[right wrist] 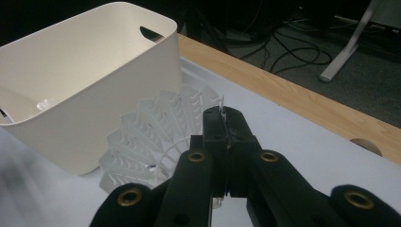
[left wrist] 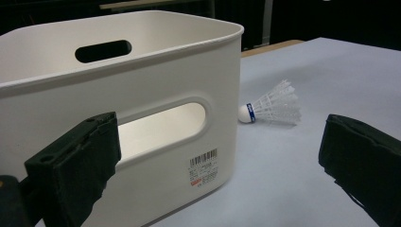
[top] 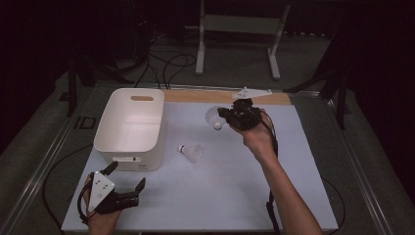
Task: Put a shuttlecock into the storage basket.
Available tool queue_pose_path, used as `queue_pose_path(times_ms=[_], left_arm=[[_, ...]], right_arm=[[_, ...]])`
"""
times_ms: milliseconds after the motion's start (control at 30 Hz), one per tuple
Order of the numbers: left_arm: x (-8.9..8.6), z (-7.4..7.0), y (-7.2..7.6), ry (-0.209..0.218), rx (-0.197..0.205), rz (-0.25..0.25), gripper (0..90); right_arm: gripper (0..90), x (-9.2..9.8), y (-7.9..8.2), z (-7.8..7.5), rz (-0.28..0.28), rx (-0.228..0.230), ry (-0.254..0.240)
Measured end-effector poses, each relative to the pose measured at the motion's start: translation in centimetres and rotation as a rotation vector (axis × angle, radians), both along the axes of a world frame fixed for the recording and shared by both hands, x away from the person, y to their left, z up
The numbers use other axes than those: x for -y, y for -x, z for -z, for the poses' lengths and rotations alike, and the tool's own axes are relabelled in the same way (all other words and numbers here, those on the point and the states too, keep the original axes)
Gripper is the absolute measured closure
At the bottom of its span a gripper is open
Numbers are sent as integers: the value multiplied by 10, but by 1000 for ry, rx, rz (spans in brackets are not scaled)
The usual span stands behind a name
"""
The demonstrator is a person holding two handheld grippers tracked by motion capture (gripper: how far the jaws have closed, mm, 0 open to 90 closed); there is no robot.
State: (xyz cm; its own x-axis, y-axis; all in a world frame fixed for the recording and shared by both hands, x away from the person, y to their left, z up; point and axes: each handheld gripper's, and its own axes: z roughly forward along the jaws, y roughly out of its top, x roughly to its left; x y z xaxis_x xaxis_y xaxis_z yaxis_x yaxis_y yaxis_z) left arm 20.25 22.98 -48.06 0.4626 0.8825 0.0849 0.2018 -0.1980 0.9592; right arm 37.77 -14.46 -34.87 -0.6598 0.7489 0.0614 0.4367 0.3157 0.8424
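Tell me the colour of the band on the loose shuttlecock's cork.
Blue, on the shuttlecock lying beside the bin; the left gripper view shows it best.

High view looks down from overhead; both gripper views sit low — sharing the white bin (top: 129,127).

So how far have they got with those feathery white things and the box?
Possibly one is already in: the right gripper view shows something white inside the white bin, too unclear to name. In hand: the right gripper is shut on a shuttlecock, held above the table. Left: the second shuttlecock lies beside the bin; the left gripper is open.
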Motion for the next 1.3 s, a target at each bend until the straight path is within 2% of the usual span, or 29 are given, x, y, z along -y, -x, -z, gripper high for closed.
queue_pose_path(times_ms=[1300], left_arm=[[0, 0, 0, 1, 1, 1, 4]], right_arm=[[896, -17, -7, -11, -20, 14, -29]])
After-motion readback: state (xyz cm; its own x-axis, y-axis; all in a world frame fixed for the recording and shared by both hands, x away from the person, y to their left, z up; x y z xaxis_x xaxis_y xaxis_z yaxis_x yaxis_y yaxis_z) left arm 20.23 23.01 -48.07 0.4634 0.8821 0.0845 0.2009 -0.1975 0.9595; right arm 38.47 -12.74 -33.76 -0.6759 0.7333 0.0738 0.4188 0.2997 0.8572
